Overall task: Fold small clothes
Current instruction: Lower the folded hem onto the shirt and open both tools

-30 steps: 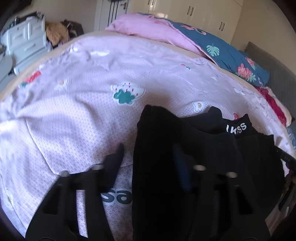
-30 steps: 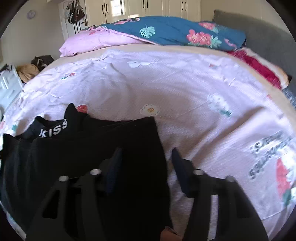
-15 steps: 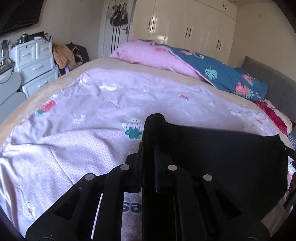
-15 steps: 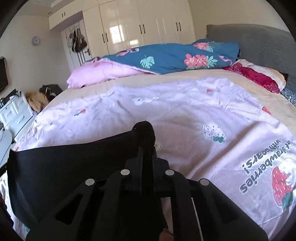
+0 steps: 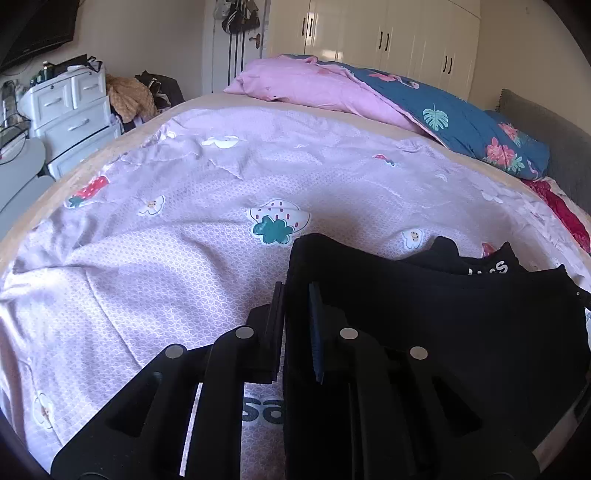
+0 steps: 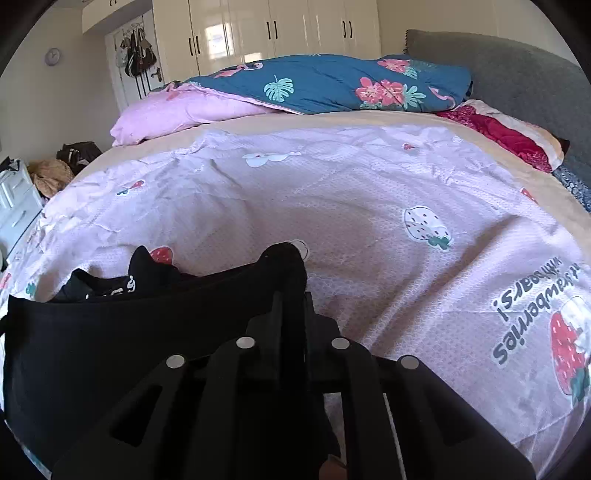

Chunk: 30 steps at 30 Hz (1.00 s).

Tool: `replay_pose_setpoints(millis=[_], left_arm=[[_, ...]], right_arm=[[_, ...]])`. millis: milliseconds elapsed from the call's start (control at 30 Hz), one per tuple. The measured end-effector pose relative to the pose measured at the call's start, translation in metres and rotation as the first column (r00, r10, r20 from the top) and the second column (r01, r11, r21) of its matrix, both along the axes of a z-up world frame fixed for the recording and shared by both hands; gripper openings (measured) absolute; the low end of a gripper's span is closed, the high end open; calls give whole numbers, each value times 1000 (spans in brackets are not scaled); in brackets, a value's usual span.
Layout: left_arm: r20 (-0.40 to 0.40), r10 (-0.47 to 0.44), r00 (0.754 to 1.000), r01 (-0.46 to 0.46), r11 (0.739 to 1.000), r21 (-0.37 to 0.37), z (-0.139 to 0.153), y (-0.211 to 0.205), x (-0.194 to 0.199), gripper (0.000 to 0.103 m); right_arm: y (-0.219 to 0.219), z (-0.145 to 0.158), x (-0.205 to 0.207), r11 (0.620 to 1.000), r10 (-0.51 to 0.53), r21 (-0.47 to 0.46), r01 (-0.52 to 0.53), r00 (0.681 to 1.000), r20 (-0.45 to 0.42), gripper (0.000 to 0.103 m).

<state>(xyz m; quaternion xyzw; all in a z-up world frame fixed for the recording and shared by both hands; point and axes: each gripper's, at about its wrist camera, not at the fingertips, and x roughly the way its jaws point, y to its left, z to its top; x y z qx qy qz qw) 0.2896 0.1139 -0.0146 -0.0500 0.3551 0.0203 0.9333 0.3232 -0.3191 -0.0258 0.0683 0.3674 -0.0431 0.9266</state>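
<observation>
Bedroom scene, pink patterned bedspread fills most of both views, white wardrobes along the top, rolled pink and blue floral duvet across the upper middle. White drawer unit at upper left of the left wrist view, grey headboard at upper right of the right wrist view.

Black garment sits lower right in the left wrist view, lower left in the right wrist view, stretched as a band between the two grippers. Folded part with white lettering (partly hidden, unreadable) lies on the bedspread just behind the raised edge.

Left gripper, bottom centre of its frame, jaws easing open, pads still pinching one corner of the black garment; cloth bunches above the fingertips.

Right gripper, bottom centre of its frame, jaws also easing open, still clamped on the opposite corner, fabric between the pads.
</observation>
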Motion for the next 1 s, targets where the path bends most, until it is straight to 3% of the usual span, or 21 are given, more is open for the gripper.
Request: replay_pose_setpoints(millis=[200, 567, 767, 1000], left_arm=[[-7, -5, 1000, 6, 1000, 19, 4, -3, -3, 9], [-16, -5, 1000, 6, 1000, 22, 13, -8, -17, 44], [-3, -24, 1000, 24, 999, 40, 24, -16, -34, 64], [12, -60, 998, 60, 997, 54, 32, -27, -59, 76]], right_arm=[[1, 5, -6, 1000, -3, 1, 3, 1000, -4, 35], [15, 27, -26, 998, 58, 14, -58, 998, 39, 65], [30, 33, -40, 994, 104, 29, -105, 994, 43, 74], [54, 34, -66, 985, 166, 44, -168, 985, 41, 80]])
